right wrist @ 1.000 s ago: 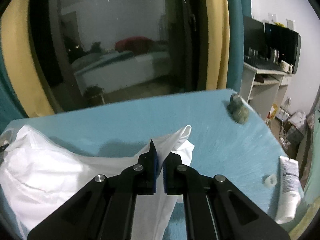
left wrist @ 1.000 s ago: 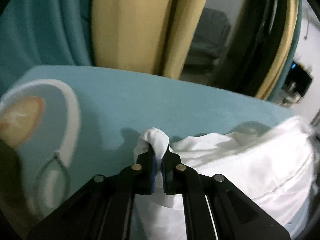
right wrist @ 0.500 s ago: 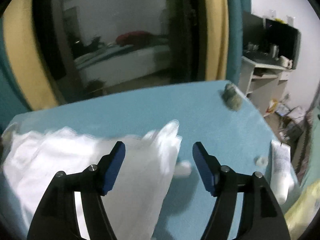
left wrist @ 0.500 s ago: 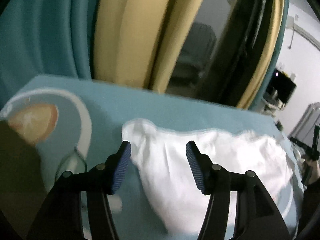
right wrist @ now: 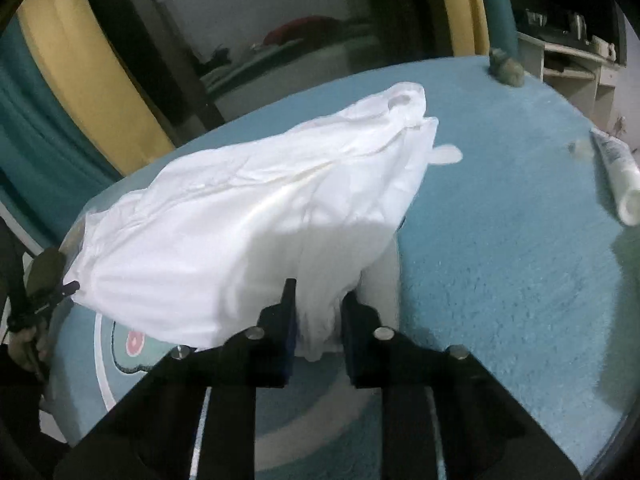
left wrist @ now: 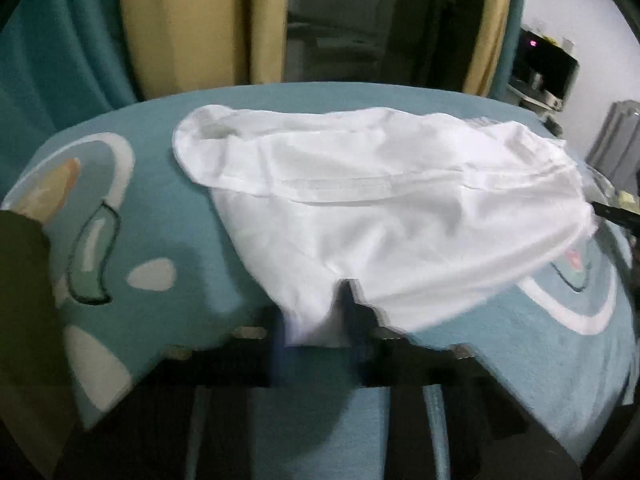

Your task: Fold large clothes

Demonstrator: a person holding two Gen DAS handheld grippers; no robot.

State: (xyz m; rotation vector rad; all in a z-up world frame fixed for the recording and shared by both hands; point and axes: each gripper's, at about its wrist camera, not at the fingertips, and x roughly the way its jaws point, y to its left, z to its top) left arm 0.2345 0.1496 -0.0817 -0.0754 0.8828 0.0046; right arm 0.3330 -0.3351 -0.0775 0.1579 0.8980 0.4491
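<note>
Teal rug with pale patterns fills both views, curtains behind it. Our left gripper and right gripper have just been closing, each now pinching a bunched near edge of the white garment at lower centre. Beyond, it spreads mid-frame; a tube lies far right.

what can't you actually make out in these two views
- Left wrist view: the left gripper is smeared by motion blur, so its hold on the white garment is unclear.
- Right wrist view: the garment hides the rug pattern beneath.
- Right wrist view: print on the white tube is too small.
</note>
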